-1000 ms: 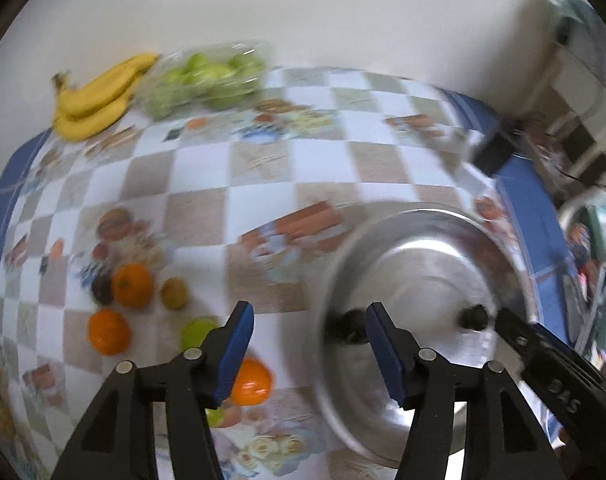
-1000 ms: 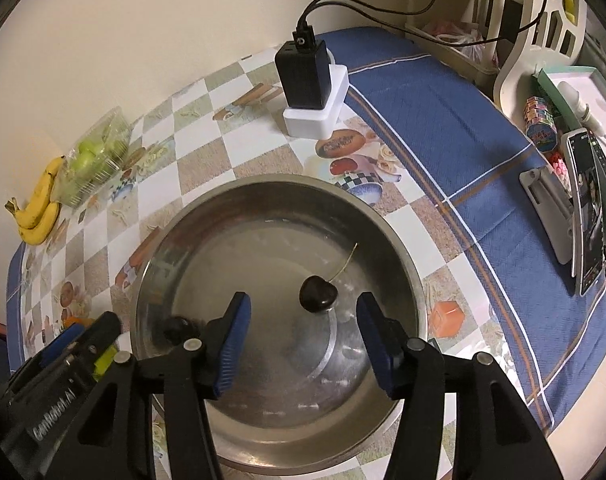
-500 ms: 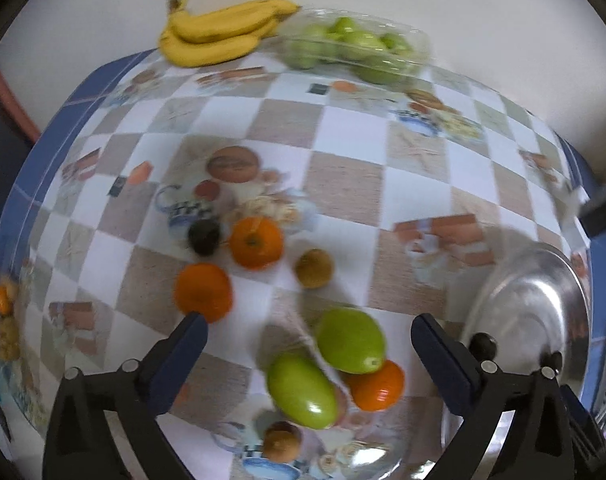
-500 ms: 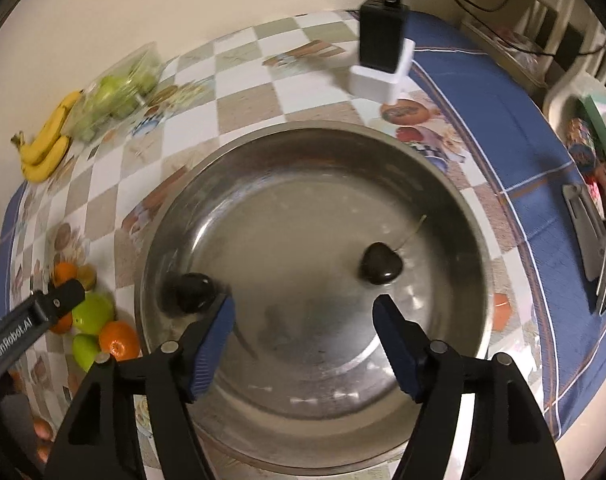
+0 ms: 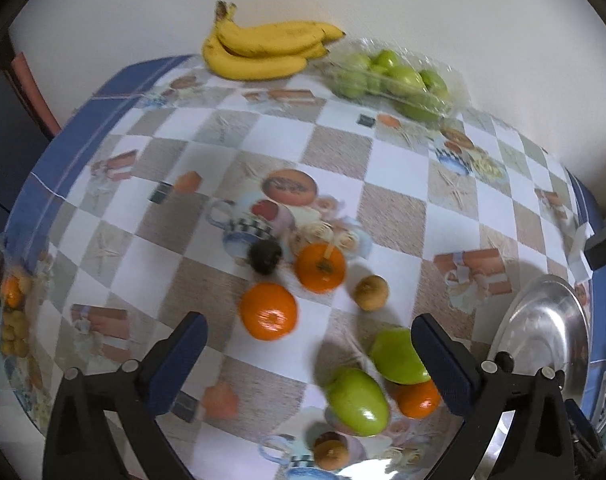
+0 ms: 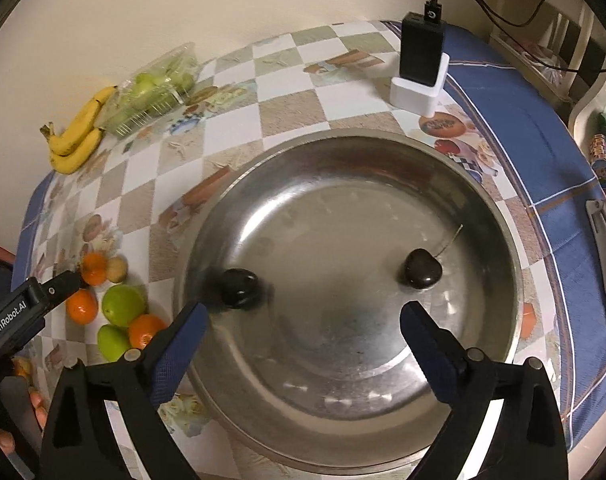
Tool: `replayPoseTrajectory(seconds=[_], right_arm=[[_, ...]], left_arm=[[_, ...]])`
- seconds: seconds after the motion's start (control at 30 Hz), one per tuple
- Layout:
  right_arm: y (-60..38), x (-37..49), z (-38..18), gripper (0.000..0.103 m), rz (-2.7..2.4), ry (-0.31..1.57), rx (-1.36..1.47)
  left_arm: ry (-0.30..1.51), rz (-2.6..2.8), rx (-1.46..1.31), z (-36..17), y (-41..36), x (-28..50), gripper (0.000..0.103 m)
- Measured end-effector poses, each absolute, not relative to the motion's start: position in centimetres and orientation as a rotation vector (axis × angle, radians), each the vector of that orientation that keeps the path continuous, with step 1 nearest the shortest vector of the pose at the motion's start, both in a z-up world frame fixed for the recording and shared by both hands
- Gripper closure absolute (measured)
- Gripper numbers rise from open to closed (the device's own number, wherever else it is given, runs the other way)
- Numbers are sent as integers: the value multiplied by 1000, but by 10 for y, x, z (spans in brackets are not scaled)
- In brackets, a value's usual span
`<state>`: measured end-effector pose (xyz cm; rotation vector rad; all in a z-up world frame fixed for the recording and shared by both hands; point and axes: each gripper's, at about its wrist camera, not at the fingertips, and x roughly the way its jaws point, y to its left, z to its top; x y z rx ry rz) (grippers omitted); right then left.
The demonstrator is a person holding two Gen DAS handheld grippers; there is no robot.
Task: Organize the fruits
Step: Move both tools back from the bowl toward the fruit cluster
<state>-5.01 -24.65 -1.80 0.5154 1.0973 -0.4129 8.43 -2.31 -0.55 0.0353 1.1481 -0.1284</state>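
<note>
Fruits lay loose on the checked tablecloth (image 5: 335,128) under your left gripper (image 5: 309,358), whose fingers stood wide apart with nothing between the pads. Going left to right in its view: an orange (image 5: 268,311) sat just ahead of the left finger, a small dark fruit (image 5: 265,255) and a second orange (image 5: 320,267) lay beyond it, then a small brown fruit (image 5: 371,292). Nearer the right finger were two green fruits (image 5: 357,401) side by side, with a third orange (image 5: 417,399) tucked behind them and partly covered by that finger. At the far edge, against the wall, the bananas (image 5: 263,50) touched a clear pack of green fruit (image 5: 391,80). Between those and the loose pile the cloth was open.

Your right gripper (image 6: 303,334) hung over the steel bowl (image 6: 499,216), its jaws opening with nothing between them. One dark fruit (image 6: 239,286) lay just ahead of the left finger, blurred. A dark cherry (image 6: 421,267) with its stem lay ahead of the right finger, apart from it. The bowl's floor between them was bare. Beyond the rim stood a black charger (image 6: 421,50) on a white block (image 6: 417,94).

The bowl's near rim was cut off by the fingers and the picture's edge. In the left view only a sliver of the bowl showed. Items at the right table edge were too distorted for you to identify.
</note>
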Motion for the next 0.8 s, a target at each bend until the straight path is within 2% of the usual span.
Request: replayPoseTrajectory(seconds=[0.3,0.8], right_arm=[[-223,-44,1,6,-347,1059,485],[-135,-23,-11,6,-124,1146,368]], left_arm=[[1081,-89,3,10,13,80,0],[1171,-110,-109,-4,48,66,0]])
